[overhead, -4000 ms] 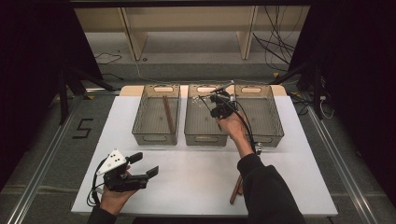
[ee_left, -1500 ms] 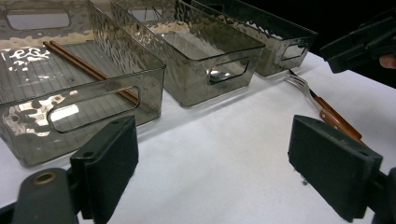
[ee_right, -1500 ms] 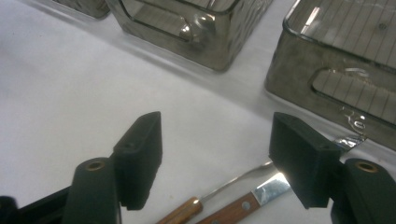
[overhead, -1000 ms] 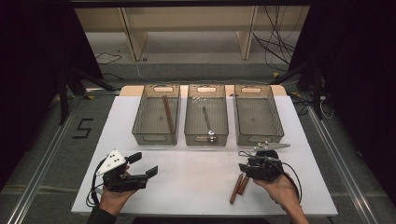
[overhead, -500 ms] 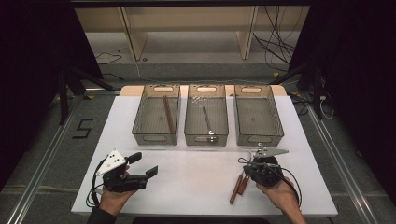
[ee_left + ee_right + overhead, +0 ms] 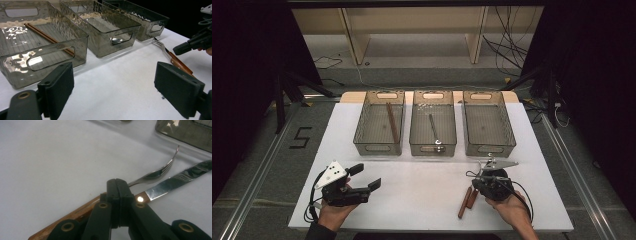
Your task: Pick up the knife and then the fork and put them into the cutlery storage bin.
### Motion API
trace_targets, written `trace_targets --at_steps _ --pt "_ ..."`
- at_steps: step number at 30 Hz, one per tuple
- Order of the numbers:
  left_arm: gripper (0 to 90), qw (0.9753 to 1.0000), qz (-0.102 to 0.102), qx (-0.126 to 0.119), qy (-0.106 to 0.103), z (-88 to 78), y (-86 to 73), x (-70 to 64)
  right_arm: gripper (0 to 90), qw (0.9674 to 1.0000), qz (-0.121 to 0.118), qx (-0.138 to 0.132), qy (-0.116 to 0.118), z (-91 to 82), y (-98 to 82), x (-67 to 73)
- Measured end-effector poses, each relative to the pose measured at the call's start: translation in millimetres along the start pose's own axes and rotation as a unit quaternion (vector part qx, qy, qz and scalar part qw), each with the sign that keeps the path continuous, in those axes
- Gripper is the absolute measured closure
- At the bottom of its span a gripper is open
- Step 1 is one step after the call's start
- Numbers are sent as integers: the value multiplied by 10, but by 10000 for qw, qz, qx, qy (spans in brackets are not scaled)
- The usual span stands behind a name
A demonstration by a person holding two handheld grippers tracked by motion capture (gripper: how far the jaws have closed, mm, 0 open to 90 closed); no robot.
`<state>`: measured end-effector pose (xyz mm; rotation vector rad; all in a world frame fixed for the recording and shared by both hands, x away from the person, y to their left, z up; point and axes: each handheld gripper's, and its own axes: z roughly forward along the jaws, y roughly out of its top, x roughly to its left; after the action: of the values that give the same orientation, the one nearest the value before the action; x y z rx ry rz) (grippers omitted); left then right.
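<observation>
1. Two pieces of cutlery lie side by side on the desk (image 6: pixel 422 205) at your right hand: a fork (image 6: pixel 160 171) and a knife (image 6: pixel 180 180), both with wooden handles.
2. Both long axes run the same way. The handles point back toward you and the metal ends point toward the bins, leaning slightly right in the high view.
3. Your right gripper (image 6: pixel 117 182) sits directly over the fork's neck, where wood meets metal. Its jaws are pinched fully together there, and the thin stem looks caught between them. The knife lies just beside the jaws, apart from them.
4. Your left gripper (image 6: pixel 115 85) rests well away on the desk's left side. Its jaws are spread wide and hold nothing, so this pick belongs to your right hand.
5. The nearest bin, the right bin (image 6: pixel 513 135), stands just beyond the fork's tines, so lift straight up before carrying forward.
</observation>
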<state>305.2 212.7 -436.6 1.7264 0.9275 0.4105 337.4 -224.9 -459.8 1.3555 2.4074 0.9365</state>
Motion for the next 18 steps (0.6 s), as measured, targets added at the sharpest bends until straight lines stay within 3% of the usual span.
trace_targets --at_steps 11,18 --pt "157 10000 -10 -12 3 -5 -4 0 900 9998 151 139 52 113 -45 -24" --pt "157 10000 -11 -12 16 -12 -4 5 900 9992 58 370 -130 92 -73 0"
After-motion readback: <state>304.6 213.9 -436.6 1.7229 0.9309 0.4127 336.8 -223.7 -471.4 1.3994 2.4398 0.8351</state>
